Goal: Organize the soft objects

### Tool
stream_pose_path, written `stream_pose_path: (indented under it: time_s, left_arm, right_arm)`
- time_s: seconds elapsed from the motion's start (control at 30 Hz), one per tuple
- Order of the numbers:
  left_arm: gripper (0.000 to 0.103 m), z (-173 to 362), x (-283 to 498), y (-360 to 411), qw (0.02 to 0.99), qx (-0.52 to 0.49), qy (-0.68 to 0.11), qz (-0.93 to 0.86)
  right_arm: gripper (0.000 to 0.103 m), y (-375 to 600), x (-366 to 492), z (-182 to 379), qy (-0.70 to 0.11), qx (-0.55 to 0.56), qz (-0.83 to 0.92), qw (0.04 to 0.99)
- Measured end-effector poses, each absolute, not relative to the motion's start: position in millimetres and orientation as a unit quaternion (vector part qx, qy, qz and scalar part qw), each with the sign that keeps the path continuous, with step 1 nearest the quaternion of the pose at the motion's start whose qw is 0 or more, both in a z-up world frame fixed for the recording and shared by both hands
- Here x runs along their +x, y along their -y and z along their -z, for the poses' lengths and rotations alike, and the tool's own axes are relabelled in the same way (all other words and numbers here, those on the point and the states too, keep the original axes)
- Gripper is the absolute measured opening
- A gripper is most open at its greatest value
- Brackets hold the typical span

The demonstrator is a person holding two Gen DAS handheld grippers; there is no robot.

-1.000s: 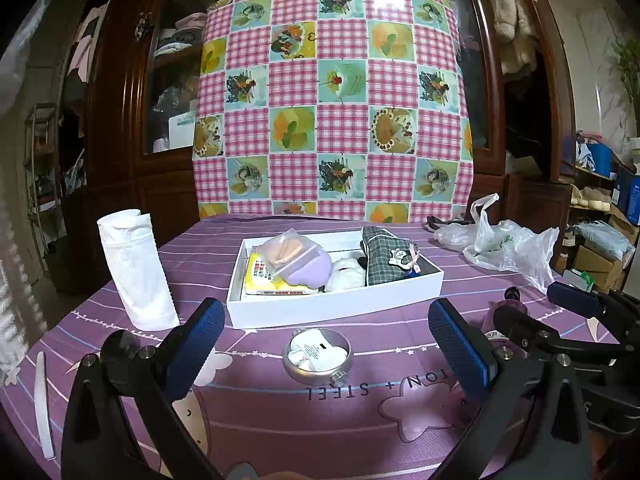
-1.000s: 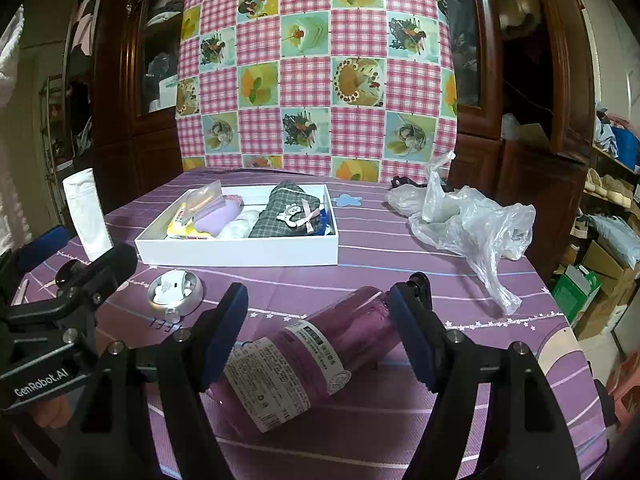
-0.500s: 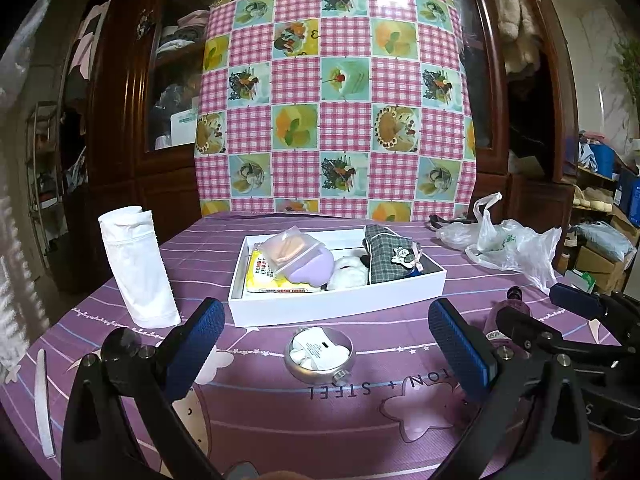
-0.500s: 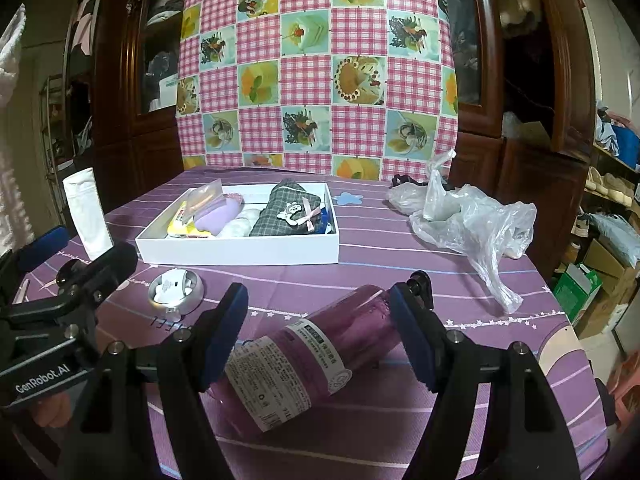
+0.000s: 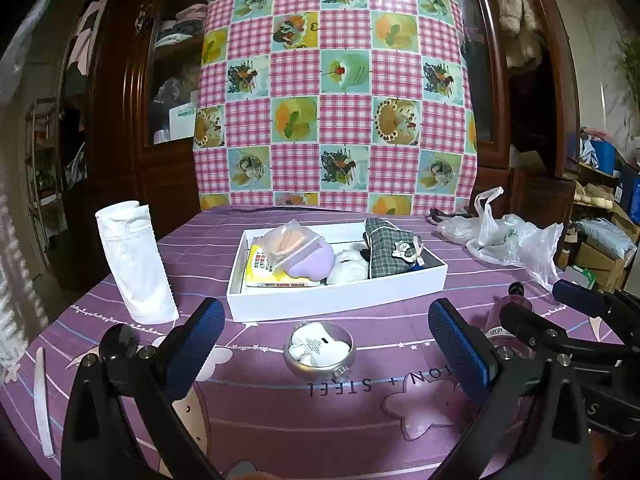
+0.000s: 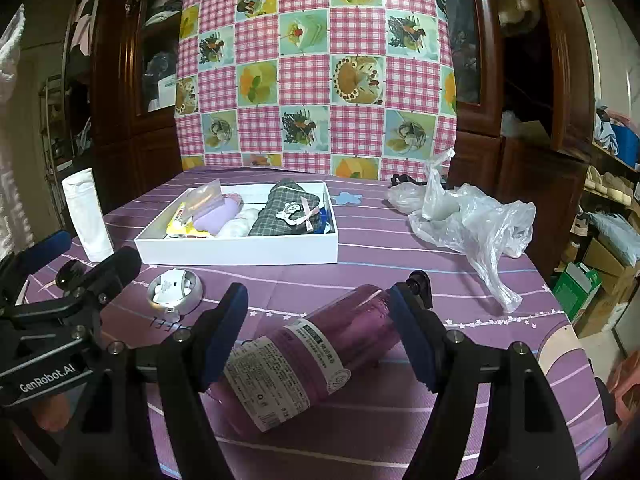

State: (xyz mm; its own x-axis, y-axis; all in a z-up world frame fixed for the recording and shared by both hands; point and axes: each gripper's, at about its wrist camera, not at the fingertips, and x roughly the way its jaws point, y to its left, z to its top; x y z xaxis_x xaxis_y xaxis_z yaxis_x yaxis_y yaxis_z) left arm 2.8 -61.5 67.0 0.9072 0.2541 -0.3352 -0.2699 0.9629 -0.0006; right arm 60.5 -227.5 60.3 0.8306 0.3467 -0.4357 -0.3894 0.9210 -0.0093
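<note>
A white tray [image 5: 336,303] sits mid-table holding a yellow packet [image 5: 264,268], a purple pouch [image 5: 310,262] under a clear bag, a white soft item [image 5: 349,266] and a grey plaid pouch [image 5: 390,254]. The tray also shows in the right wrist view [image 6: 240,251]. My left gripper [image 5: 326,344] is open and empty above a round metal tin [image 5: 319,349]. My right gripper [image 6: 320,334] is open, its fingers either side of a purple bottle [image 6: 304,354] lying on the table. A white rolled cloth [image 5: 134,268] stands left of the tray.
A crumpled clear plastic bag [image 6: 468,220] lies at the right, near the table edge. A white strip [image 5: 42,384] lies at the near left edge. A checked cloth board [image 5: 336,92] stands behind the table. Cabinets and boxes surround the table.
Both views have shifted very slightly; the grippers stay open and no object has moved.
</note>
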Motion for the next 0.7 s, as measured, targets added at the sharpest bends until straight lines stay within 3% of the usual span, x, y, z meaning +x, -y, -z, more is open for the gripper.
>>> stream_pose_path:
  time_s: [0.7]
  left_arm:
    - [0.103,-67.6,1.9,62.3,0.975,-0.024,-0.169,-0.14]
  right_arm:
    - [0.074,227.0,60.6,-60.4,-0.219,-0.049,-0.192,0.955]
